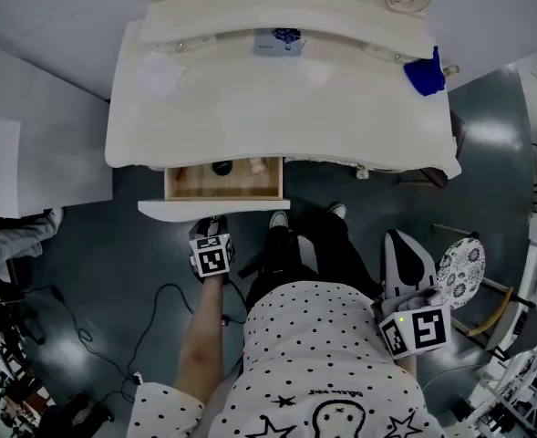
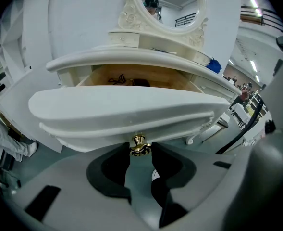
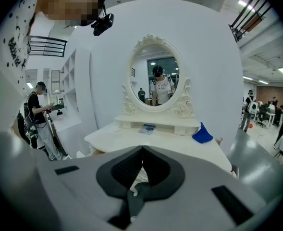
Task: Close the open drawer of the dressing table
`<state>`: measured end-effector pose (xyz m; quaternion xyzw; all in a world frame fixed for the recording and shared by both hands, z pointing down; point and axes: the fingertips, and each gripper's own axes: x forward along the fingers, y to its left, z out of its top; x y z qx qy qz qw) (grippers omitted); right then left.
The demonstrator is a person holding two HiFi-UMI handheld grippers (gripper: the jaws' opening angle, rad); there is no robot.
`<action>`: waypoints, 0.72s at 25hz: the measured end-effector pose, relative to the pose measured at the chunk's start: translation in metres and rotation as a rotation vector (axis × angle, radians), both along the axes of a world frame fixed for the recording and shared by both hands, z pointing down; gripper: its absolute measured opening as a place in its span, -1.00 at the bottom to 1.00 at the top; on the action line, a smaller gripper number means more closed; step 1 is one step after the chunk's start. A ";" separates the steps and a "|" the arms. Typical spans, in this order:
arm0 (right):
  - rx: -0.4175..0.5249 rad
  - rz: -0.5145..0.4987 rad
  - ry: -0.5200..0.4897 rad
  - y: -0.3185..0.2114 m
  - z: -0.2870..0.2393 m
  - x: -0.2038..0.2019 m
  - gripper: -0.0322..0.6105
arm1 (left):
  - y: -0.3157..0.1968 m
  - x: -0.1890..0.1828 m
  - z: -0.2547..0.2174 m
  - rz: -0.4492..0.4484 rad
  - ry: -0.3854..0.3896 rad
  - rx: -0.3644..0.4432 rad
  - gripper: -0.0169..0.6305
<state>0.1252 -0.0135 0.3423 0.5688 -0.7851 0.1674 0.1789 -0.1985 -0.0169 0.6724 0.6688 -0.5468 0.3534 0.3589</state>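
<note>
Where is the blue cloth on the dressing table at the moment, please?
In the head view, the blue cloth lies at the back right corner of the dressing table, beside the right end of its raised shelf.

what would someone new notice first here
The white dressing table has its drawer hanging open at the front left, wooden inside showing. The left claw grips its gold knob. Behind stands an ornate oval mirror, with a blue cloth at the tabletop's right end.
</note>
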 end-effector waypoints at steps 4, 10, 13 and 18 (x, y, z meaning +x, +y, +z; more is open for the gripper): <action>0.003 0.004 0.000 -0.001 -0.001 0.001 -0.87 | -0.003 0.000 0.001 0.002 -0.002 -0.002 -0.48; 0.002 0.018 -0.002 -0.004 -0.001 0.004 -0.87 | -0.012 0.000 0.000 0.007 0.000 -0.001 -0.48; 0.002 0.025 -0.003 -0.006 -0.001 0.006 -0.87 | -0.018 0.001 0.001 0.008 0.001 0.002 -0.48; 0.005 0.033 -0.001 -0.006 -0.001 0.008 -0.87 | -0.025 0.002 0.001 0.012 -0.001 0.010 -0.48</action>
